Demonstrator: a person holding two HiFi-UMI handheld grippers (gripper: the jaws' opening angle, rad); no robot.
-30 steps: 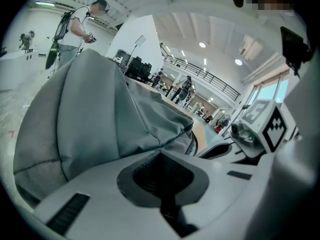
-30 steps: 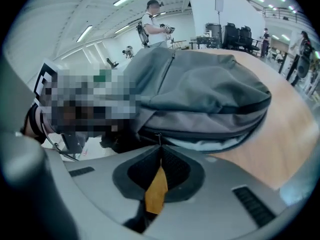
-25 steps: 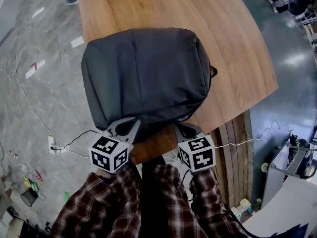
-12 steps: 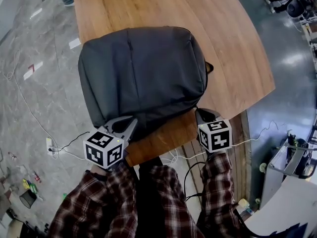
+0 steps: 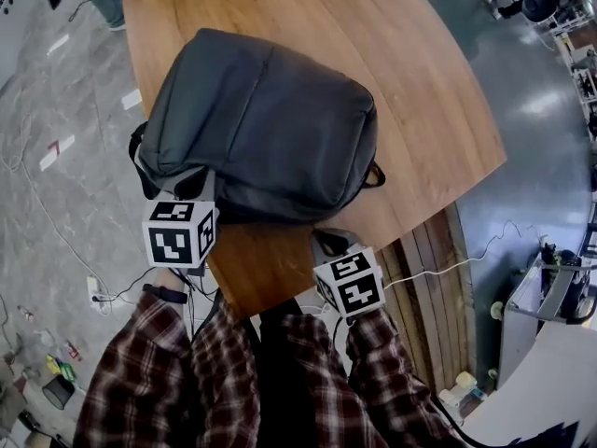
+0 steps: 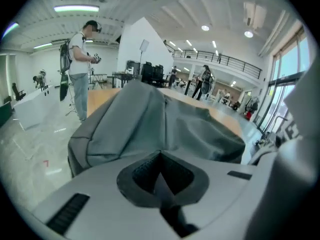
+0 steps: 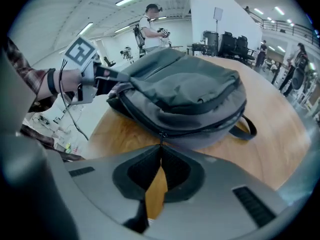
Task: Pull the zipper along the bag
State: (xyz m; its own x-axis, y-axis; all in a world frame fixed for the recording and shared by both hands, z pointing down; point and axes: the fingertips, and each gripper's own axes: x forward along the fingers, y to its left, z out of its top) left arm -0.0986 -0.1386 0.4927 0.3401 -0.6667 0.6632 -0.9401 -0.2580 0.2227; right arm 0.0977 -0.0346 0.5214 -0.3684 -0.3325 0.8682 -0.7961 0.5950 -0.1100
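Jaws of the right gripper (image 7: 160,148) are squeezed together on the little zipper pull (image 7: 160,135), at the near side of the grey bag (image 5: 261,119). A dark zipper line (image 7: 210,126) runs from the pull around the bag's side. The bag lies flat on the brown wooden tabletop (image 5: 420,110), close to its near edge, and its left end sticks out past the side edge. Jaws of the left gripper (image 5: 184,183) are squeezed on the bag's cloth at that left end. A black strap loop (image 5: 373,174) pokes out on the bag's right side. Red checked sleeves (image 5: 177,381) show below both grippers. Far back, a person (image 7: 150,24) stands on the grey floor (image 5: 56,185).
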